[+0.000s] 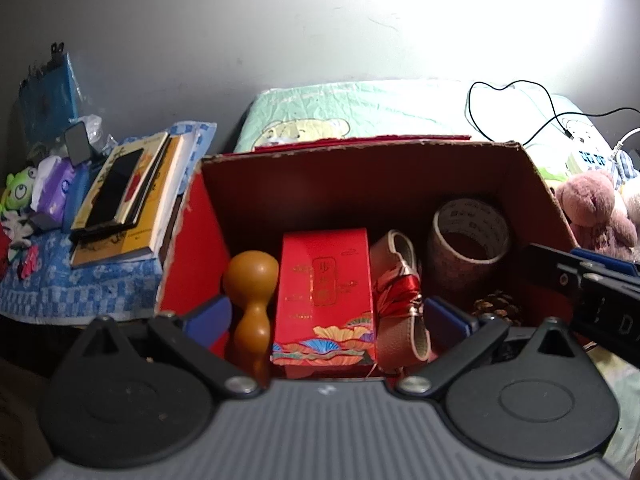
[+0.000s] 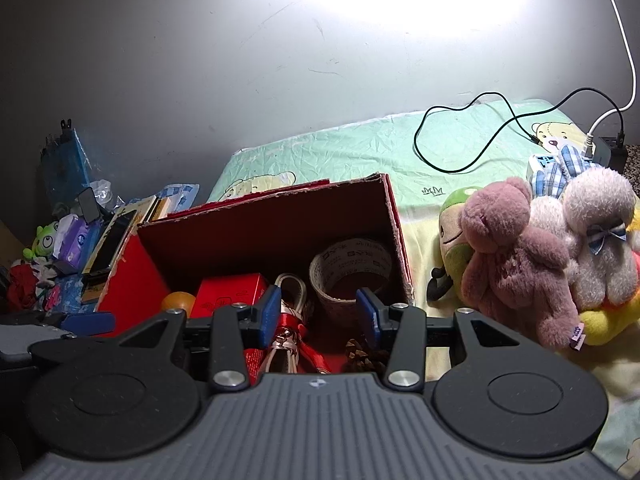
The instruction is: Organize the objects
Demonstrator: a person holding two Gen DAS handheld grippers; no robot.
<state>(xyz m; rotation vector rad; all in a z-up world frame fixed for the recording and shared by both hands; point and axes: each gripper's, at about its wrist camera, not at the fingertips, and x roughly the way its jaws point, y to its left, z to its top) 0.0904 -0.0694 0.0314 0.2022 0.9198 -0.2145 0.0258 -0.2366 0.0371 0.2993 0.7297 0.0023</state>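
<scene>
An open red cardboard box (image 1: 192, 248) stands on the bed. Inside lie a brown gourd (image 1: 250, 296), a red gift box (image 1: 326, 292), a pale leather strap with red ribbon (image 1: 400, 292), a tape roll (image 1: 468, 236) and a pinecone (image 1: 498, 306). My left gripper (image 1: 326, 316) hangs over the box's near side, open wide, nothing between its pads. My right gripper (image 2: 319, 312) is open above the box's right half, with the ribbon (image 2: 290, 328) and tape roll (image 2: 352, 272) below it, untouched. Its black body (image 1: 592, 284) shows at the right of the left wrist view.
Plush toys sit right of the box: a pink bear (image 2: 512, 256), a pale poodle (image 2: 596, 240), a green one (image 2: 452, 232). Books with a phone on top (image 1: 120, 200) and small clutter lie to the left. A black cable (image 2: 460, 136) crosses the green sheet behind.
</scene>
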